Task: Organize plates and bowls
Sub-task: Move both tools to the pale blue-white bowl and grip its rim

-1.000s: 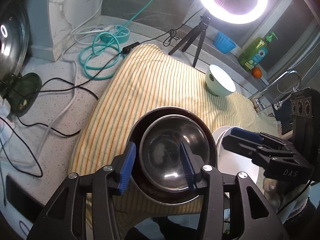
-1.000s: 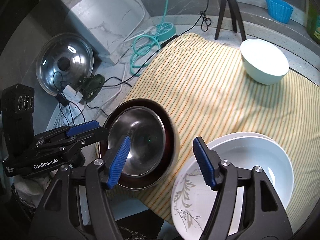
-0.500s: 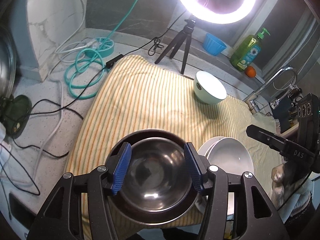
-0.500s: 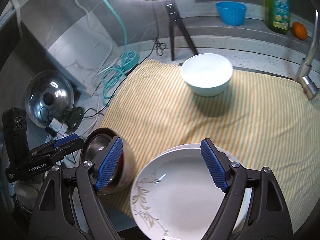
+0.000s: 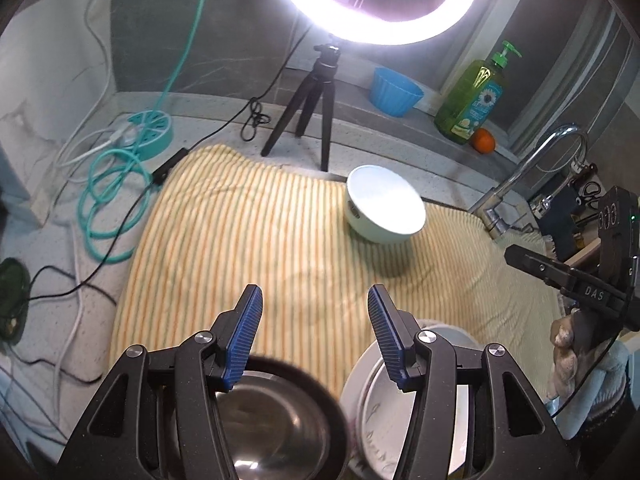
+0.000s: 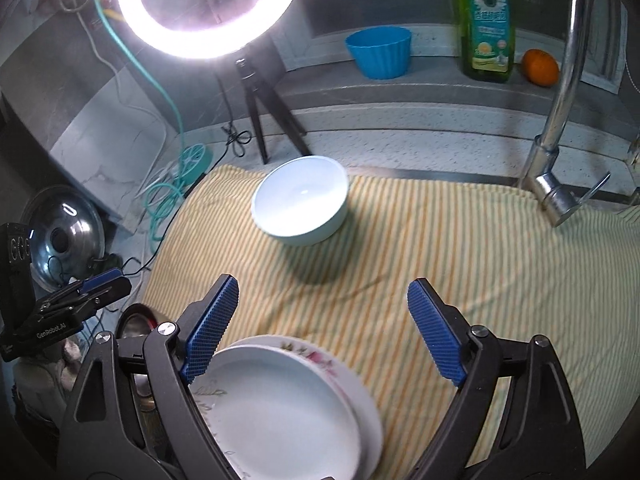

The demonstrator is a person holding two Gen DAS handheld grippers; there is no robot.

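A steel bowl (image 5: 276,420) nests in a dark bowl at the striped towel's near edge, just below my left gripper (image 5: 316,312), which is open and holds nothing. Beside it lies a stack of white flowered plates (image 6: 288,400), under my right gripper (image 6: 322,292); its jaws are opening with nothing between them. A pale bowl (image 6: 300,200) (image 5: 384,206) stands alone at the towel's far side. In the right wrist view the left gripper (image 6: 100,284) hangs over the steel bowl (image 6: 136,320). The right gripper (image 5: 560,272) shows at the left wrist view's right edge.
The yellow striped towel (image 6: 460,248) covers the counter. Behind it stand a ring light on a tripod (image 5: 312,92), a blue cup (image 6: 380,52), a green soap bottle (image 6: 486,24) and an orange (image 6: 540,67). A tap (image 6: 560,140) rises at right. Teal hose, cables and a pot lid (image 6: 64,236) lie at left.
Both grippers have drawn back from the dishes, so bowl stack and plates now lie at each view's bottom edge. The right jaws have widened. The dishes have not moved.
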